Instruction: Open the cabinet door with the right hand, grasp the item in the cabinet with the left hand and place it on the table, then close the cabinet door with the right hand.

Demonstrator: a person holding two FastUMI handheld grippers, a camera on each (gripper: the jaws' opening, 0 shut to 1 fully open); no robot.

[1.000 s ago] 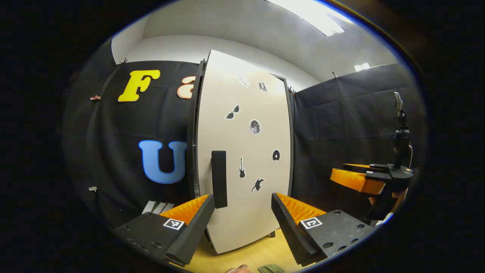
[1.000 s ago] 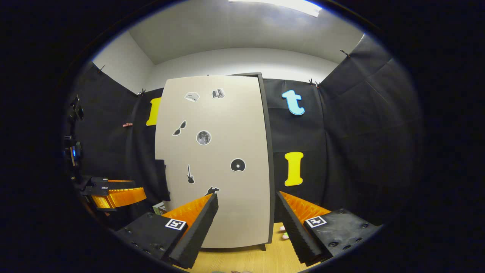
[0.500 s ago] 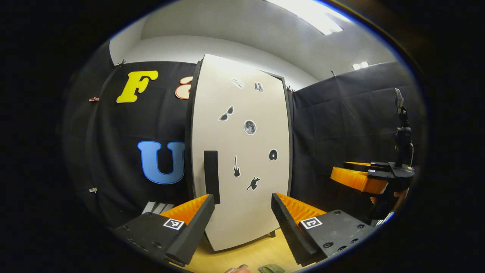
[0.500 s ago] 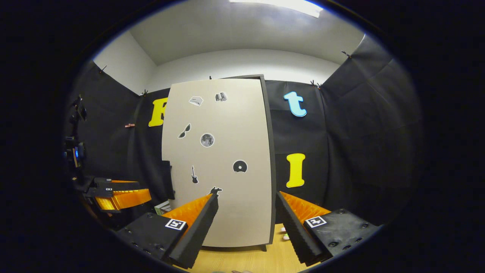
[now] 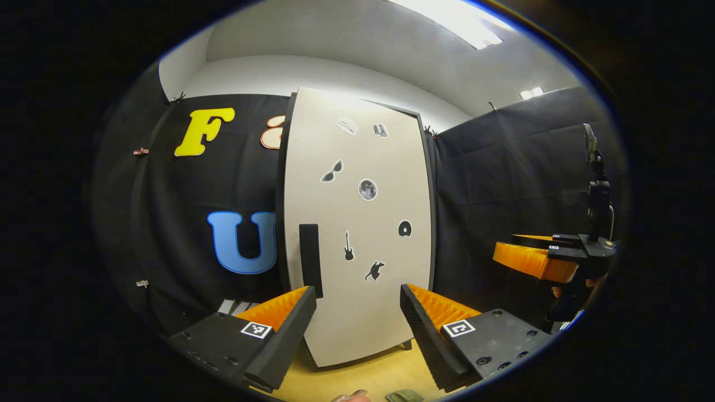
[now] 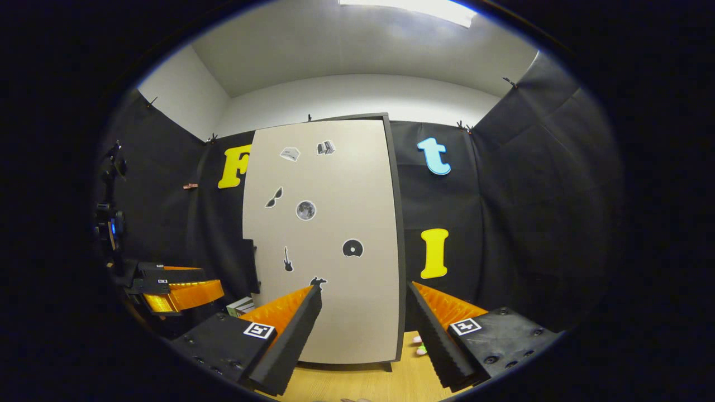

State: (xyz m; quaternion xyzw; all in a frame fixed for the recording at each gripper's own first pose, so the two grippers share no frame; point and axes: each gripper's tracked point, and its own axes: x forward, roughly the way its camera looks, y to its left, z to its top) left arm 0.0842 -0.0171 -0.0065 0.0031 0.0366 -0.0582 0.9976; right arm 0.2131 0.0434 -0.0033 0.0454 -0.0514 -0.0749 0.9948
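Beige flat cabinet door, one, upright on a wooden table, closed; seven small stickers and one dark rectangular handle near its left edge. Left gripper and right gripper: jaws spread, empty, apart from the door. Olive item, near table edge, cut off.
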